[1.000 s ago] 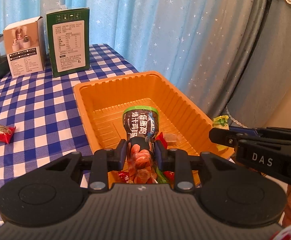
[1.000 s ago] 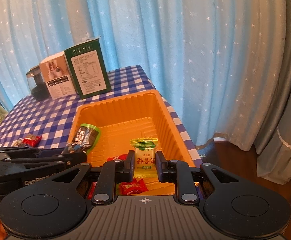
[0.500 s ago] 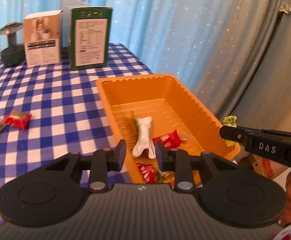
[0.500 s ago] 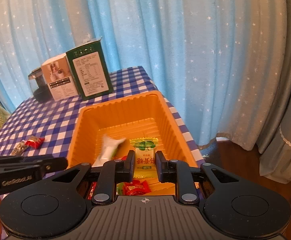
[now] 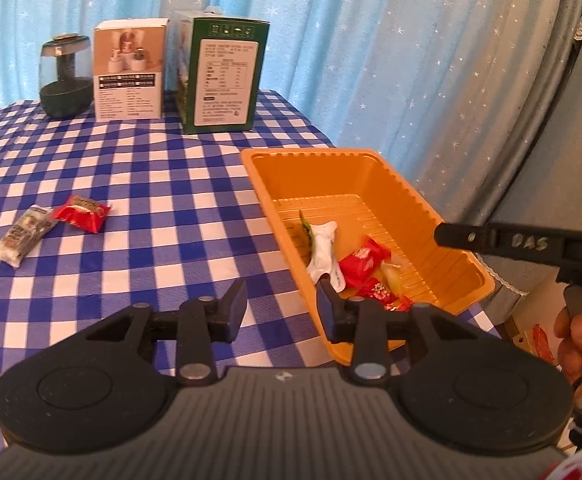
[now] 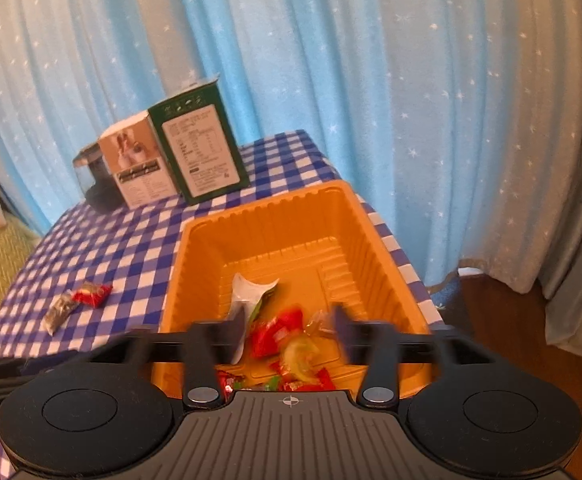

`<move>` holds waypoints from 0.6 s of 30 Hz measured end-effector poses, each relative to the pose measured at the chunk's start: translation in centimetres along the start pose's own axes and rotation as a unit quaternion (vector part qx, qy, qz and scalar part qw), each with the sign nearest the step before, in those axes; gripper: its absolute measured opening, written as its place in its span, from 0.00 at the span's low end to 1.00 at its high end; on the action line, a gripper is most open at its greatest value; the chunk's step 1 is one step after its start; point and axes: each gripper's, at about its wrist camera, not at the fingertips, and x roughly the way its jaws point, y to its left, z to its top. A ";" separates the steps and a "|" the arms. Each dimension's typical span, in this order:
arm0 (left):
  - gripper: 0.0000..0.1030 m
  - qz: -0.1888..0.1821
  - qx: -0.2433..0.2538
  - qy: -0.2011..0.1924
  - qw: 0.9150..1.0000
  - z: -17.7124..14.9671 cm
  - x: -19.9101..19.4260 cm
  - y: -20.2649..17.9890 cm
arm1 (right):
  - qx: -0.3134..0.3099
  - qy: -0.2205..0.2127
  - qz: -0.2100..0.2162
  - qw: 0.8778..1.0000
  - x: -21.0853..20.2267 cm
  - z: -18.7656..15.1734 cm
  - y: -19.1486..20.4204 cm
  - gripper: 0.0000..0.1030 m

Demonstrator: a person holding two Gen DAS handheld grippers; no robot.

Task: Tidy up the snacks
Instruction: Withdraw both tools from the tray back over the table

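An orange tray sits at the right edge of the blue checked table. In it lie a white-backed snack packet, red snack packets and a blurred green-yellow packet. My left gripper is open and empty, over the tray's near left corner. My right gripper is open and empty above the tray; it also shows in the left wrist view. A red packet and a grey-white packet lie on the cloth to the left.
A green carton, a white box and a dark glass jar stand at the table's back. Blue starred curtains hang behind. The table edge and floor are right of the tray.
Both grippers let go of their packets, which now lie in the tray. The left gripper opened wide and swung left and back. The right gripper opened and dropped its green-yellow packet.
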 end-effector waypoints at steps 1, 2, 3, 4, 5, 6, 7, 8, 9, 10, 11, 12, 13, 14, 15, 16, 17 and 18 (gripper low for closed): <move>0.34 0.002 -0.001 -0.001 1.000 -0.1 -0.3 0.2 | 0.004 -0.004 -0.002 1.000 -0.3 -0.1 -0.1 0.59; 0.35 0.004 -0.002 -0.001 1.000 -0.3 -0.6 0.3 | 0.006 -0.004 -0.005 1.000 -0.6 -0.1 -0.1 0.59; 0.36 0.006 -0.002 -0.002 1.000 -0.4 -0.9 0.5 | 0.010 -0.003 -0.008 1.000 -0.9 -0.3 -0.2 0.59; 0.38 0.009 -0.002 -0.003 1.000 -0.6 -1.2 0.6 | 0.015 -0.003 -0.010 1.000 -1.2 -0.4 -0.3 0.59; 0.39 0.011 -0.002 -0.004 1.000 -0.7 -1.5 0.7 | 0.022 -0.002 -0.012 1.000 -1.7 -0.7 -0.4 0.59; 0.41 0.012 -0.002 -0.005 1.000 -0.9 -1.9 0.8 | 0.028 -0.001 -0.013 1.000 -2.1 -0.9 -0.5 0.59; 0.42 0.015 -0.001 -0.006 1.000 -1.0 -2.3 0.8 | 0.033 -0.001 -0.015 0.999 -2.6 -1.2 -0.5 0.59; 0.42 0.017 -0.001 -0.006 1.000 -1.2 -2.7 0.9 | 0.039 0.000 -0.015 0.999 -3.2 -1.5 -0.5 0.59; 0.43 0.018 -0.002 -0.007 1.000 -1.3 -3.1 1.0 | 0.043 0.001 -0.014 0.999 -3.6 -1.8 -0.4 0.59; 0.45 0.019 -0.003 -0.008 1.000 -1.4 -3.5 1.0 | 0.046 0.001 -0.014 0.999 -4.2 -2.1 -0.2 0.59; 0.46 0.021 -0.004 -0.010 1.000 -1.5 -4.0 1.1 | 0.048 0.001 -0.014 0.999 -4.7 -2.3 0.0 0.59; 0.48 0.023 -0.005 -0.011 1.000 -1.6 -4.5 1.2 | 0.050 0.001 -0.013 0.999 -5.3 -2.5 0.2 0.59; 0.50 0.024 -0.005 -0.013 1.000 -1.7 -4.9 1.2 | 0.051 0.000 -0.012 0.999 -5.8 -2.7 0.5 0.59; 0.51 0.025 -0.005 -0.014 1.000 -1.9 -5.4 1.3 | 0.050 -0.001 -0.009 0.999 -6.3 -2.9 0.9 0.59; 0.53 0.025 -0.005 -0.015 1.000 -2.0 -5.9 1.4 | 0.049 -0.002 -0.007 0.999 -6.8 -3.0 1.3 0.59; 0.55 0.026 -0.005 -0.016 1.000 -2.1 -6.5 1.5 | 0.047 -0.003 -0.005 0.999 -7.2 -3.1 1.6 0.59; 0.55 0.027 -0.004 -0.018 0.999 -2.2 -7.0 1.5 | 0.044 -0.004 -0.002 0.999 -7.7 -3.3 2.2 0.59; 0.56 0.028 -0.004 -0.020 0.999 -2.3 -7.5 1.6 | 0.041 -0.004 0.001 0.999 -8.1 -3.4 2.6 0.59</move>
